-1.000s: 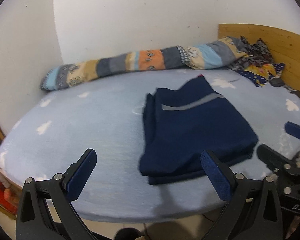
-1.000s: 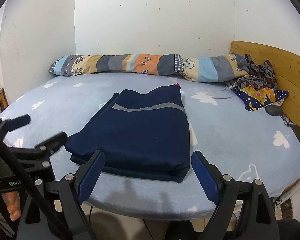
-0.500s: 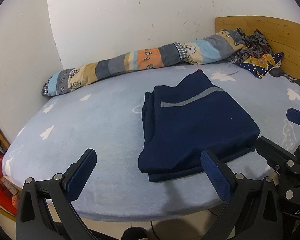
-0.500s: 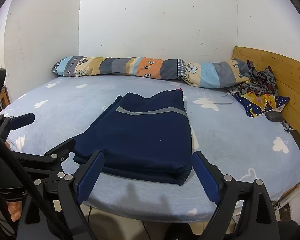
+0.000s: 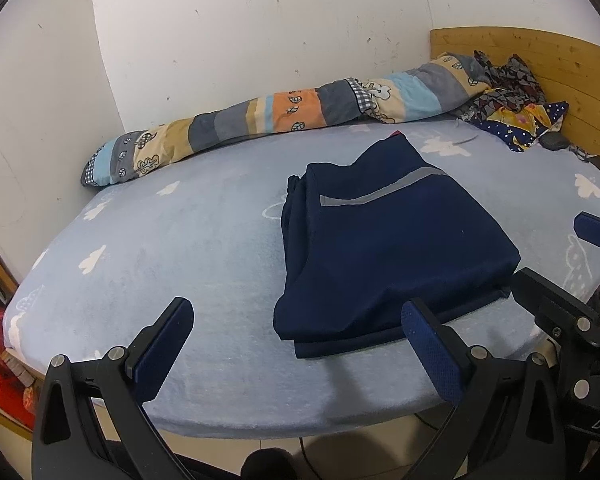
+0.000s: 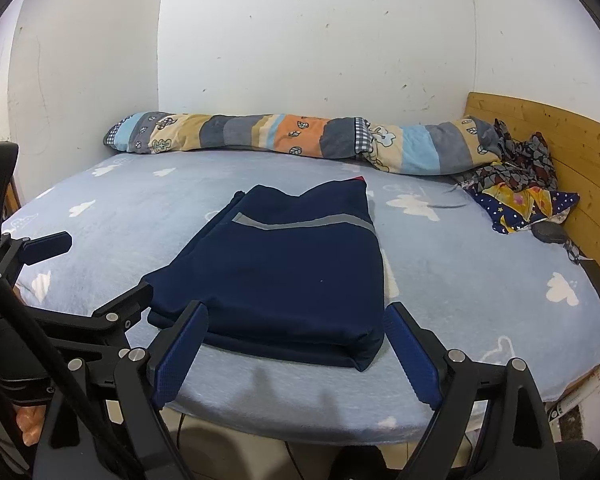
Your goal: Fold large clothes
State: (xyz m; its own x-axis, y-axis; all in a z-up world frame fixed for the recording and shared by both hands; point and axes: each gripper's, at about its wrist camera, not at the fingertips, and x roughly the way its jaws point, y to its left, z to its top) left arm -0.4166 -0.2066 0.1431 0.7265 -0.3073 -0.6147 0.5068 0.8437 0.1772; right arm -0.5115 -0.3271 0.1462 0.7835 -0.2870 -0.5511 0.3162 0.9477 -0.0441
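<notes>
A: So, where is the navy garment [image 6: 284, 276]?
B: Folded flat on the pale blue bed [image 6: 480, 280], near its front edge, well short of the striped bolster [image 6: 300, 138] along the wall.
A: And the grippers?
B: The left gripper [image 5: 296, 344] and right gripper [image 6: 296, 344] both gape wide, empty, at the bed's front edge.

Both views tilt slightly upward: the folded navy garment [image 5: 384, 248] sits lower in frame, more wall shows, and the scene itself seems unaltered.
</notes>
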